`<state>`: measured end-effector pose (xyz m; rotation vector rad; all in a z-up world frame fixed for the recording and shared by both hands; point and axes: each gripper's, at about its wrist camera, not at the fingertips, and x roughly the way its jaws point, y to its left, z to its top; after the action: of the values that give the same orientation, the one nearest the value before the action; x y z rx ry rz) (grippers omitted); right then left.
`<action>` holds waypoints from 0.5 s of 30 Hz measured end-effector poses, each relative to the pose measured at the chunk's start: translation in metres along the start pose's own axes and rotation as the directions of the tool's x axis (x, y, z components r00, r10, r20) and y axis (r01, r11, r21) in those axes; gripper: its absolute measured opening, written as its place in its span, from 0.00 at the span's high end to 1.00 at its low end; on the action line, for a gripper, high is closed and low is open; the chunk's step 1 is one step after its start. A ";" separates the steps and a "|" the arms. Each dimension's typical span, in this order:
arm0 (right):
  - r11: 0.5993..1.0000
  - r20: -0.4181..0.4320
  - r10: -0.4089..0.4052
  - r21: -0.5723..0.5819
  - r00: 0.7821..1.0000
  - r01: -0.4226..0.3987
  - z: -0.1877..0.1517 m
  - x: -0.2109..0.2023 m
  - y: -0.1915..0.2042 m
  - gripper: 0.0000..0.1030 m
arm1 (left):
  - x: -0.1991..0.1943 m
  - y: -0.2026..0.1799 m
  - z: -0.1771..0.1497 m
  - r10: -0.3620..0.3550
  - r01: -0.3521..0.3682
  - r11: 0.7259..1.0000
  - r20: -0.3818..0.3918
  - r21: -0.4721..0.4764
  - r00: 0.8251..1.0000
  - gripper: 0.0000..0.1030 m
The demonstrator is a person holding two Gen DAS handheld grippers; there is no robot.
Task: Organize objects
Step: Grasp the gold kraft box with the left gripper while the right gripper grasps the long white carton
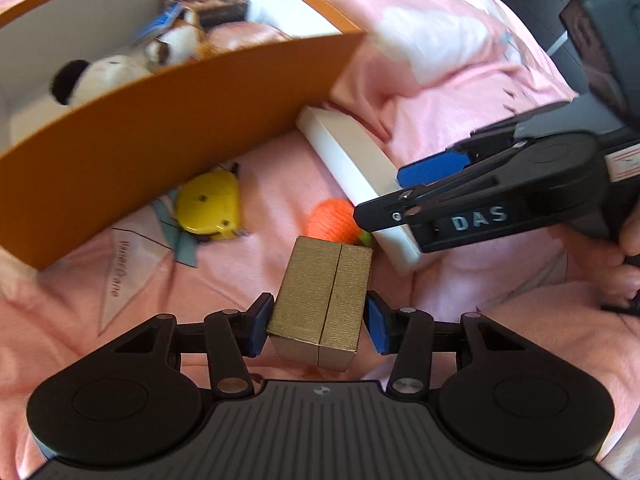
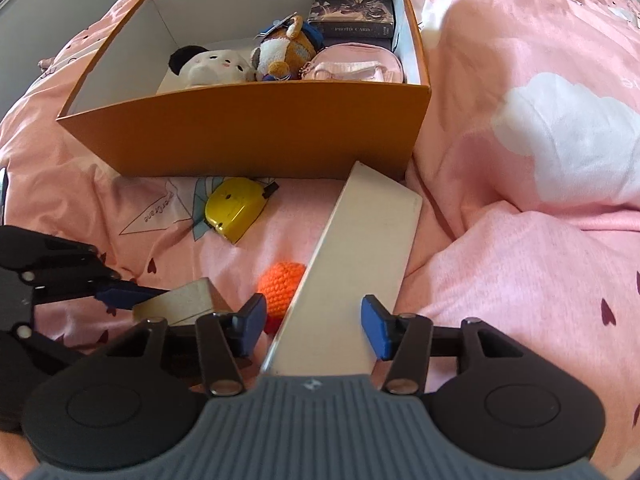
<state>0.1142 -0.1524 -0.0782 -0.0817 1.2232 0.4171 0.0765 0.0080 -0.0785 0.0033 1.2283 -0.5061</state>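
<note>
Left hand-held gripper (image 1: 318, 326) clamped on a gold box (image 1: 320, 312). Right hand-held gripper (image 2: 314, 330) spread wide around a white box (image 2: 352, 264), pads apart from it, on the pink bed (image 2: 500, 280) beside the orange box (image 2: 248, 136).

rumpled pink bedspread (image 2: 500, 272) with white cloud print (image 2: 568, 148) and small dark hearts, daylight
</note>
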 end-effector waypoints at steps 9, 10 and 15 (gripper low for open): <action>0.989 -0.002 -0.150 0.009 0.989 0.150 0.029 0.033 -0.002 0.37 | 0.000 0.012 0.011 0.145 -0.134 0.984 0.094 -0.114 0.985 0.46; 0.986 -0.008 -0.167 -0.001 0.986 0.167 0.029 0.037 -0.001 0.36 | 0.003 0.012 0.012 0.152 -0.141 0.983 0.093 -0.116 0.984 0.46; 0.987 -0.011 -0.161 0.026 0.987 0.161 0.027 0.037 -0.010 0.40 | 0.005 0.017 0.007 0.172 -0.161 0.978 0.076 -0.132 0.982 0.46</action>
<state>0.1518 -0.1442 -0.1046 -0.1579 1.2208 0.2595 0.0905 0.0189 -0.0851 -0.0215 1.1613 -0.2797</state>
